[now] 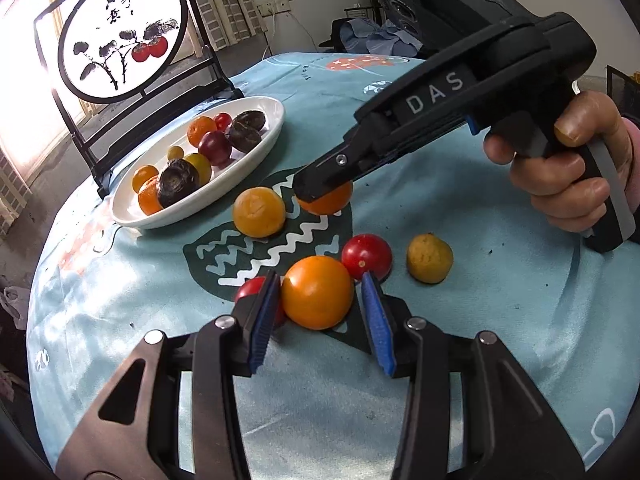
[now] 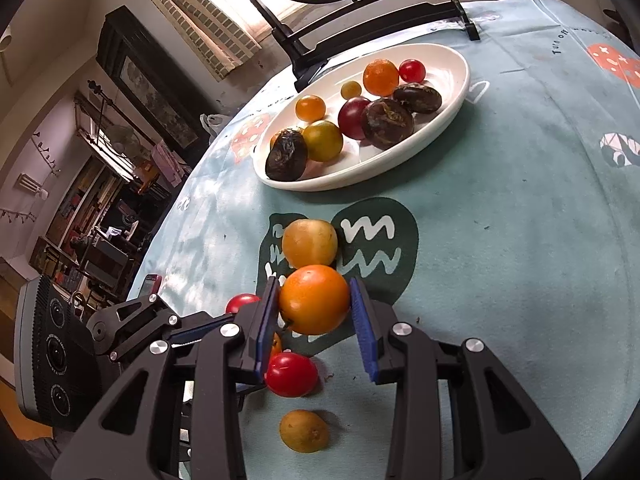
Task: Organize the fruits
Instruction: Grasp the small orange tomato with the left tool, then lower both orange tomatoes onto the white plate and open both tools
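We are holding the left gripper (image 1: pixel 319 285) low over the table, its jaws spread around an orange (image 1: pixel 317 298) that is sitting on the cloth (image 1: pixel 480 320); the left pad is touching or nearly touching the skin, and a thin gap is showing at the right pad. The right gripper (image 2: pixel 314 282) is flanking the other orange (image 2: pixel 314 299) farther in, and its pads appear to be pressing both sides, so we are judging it a pinch. Both fruits are looking smooth, round and light, with glossy skin that could be slipping, and probably soft enough to bruise, so we are favouring a gentle squeeze across the widest middle. Loose fruit is crowding close: a small tomato (image 1: pixel 250 290) is lying just beside the left finger, a red tomato (image 1: pixel 367 256) is sitting just beyond the right finger, and two yellow fruits (image 1: pixel 259 212) (image 1: pixel 429 258) are lying near. Any of these could be rolling if nudged. The plate (image 1: pixel 276 112) is waiting beyond, already holding a good many fruits, with bare room along its near side and right end. A framed screen (image 1: pixel 120 32) is standing right behind the plate, and the table edge is curving away to the left.
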The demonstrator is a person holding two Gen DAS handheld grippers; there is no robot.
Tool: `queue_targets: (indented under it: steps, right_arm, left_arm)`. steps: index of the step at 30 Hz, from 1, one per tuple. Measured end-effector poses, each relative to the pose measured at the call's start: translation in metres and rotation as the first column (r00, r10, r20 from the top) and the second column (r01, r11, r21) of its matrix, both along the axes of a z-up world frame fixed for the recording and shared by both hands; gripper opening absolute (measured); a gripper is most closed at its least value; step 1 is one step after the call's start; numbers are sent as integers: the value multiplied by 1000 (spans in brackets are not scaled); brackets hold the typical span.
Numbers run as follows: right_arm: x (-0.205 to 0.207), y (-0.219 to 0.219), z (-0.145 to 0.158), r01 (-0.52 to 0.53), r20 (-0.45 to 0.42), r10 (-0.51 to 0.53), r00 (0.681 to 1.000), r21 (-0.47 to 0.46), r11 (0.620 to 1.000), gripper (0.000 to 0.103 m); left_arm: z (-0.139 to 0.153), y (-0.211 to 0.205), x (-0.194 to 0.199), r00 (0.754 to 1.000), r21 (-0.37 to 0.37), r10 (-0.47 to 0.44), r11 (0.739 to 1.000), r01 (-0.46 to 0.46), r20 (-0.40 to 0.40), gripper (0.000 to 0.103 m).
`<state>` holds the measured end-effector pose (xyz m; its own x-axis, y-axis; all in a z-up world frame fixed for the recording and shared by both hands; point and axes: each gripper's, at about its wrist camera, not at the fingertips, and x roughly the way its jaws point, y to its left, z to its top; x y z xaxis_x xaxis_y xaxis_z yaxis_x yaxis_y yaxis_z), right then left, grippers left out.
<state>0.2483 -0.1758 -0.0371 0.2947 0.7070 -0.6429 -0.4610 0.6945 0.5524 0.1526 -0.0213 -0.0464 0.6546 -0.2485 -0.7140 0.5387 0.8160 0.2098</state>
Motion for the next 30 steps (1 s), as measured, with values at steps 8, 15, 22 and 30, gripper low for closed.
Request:
queue_targets:
  steps: [8, 15, 22, 30]
  right_arm:
    - [0, -2, 1, 6, -1, -6, 1000, 7, 1000, 36]
    - [-2, -3, 5, 2, 18, -2, 1000, 19, 1000, 36]
    - [-8, -1, 14, -11, 89, 8, 996, 38, 999, 37]
    - [7, 1, 29, 69, 215, -87, 973, 89, 994, 37]
  left_arm:
    - [2, 2, 1, 1000, -3, 18, 1000, -18, 5, 38]
    - [13, 15, 6, 998, -104, 51, 993, -53, -20, 38]
    - [25, 27, 8, 993, -197, 119, 974, -115, 8, 38]
    - [52, 47, 40, 962, -375, 270, 895, -241, 25, 38]
